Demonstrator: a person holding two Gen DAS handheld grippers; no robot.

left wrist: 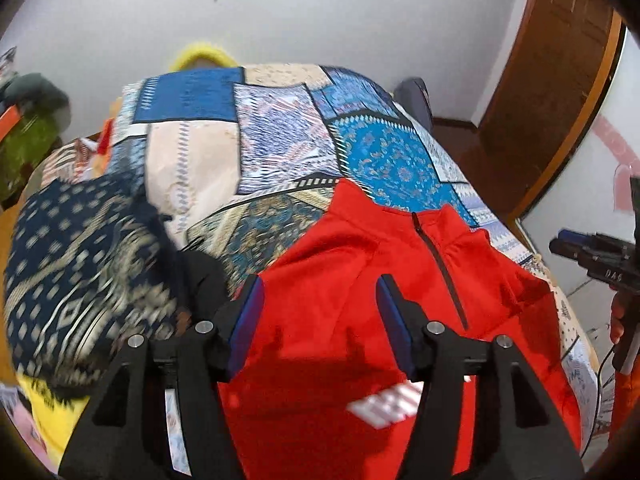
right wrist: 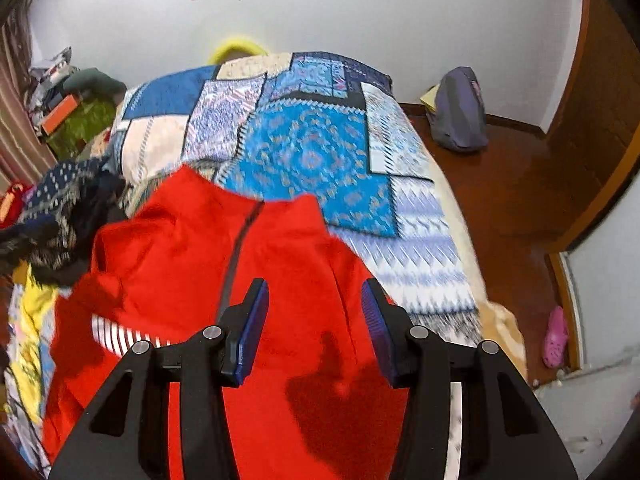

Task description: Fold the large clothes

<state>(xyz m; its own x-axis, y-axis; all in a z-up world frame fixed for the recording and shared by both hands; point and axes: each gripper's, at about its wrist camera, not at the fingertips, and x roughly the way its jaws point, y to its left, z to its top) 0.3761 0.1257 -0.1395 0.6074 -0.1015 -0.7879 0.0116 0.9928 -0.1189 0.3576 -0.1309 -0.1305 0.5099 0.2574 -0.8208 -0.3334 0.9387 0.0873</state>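
Lying on a blue patchwork bedspread (left wrist: 280,136), a red zip-neck top (left wrist: 340,280) is seen beneath the left gripper (left wrist: 320,320) and right gripper (right wrist: 314,324), both parted and empty.

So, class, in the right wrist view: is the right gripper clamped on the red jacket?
No: the right gripper stands open above the red jacket, with its blue pads apart and no cloth pinched between them.

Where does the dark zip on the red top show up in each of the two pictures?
Left wrist view: the zip runs down right of centre, from the collar of the red top, above the right-hand finger.
Right wrist view: the zip slants down left of centre, above the left-hand finger.
Shared landmark: the bright blue patch of the patchwork bedspread just beyond the collar.
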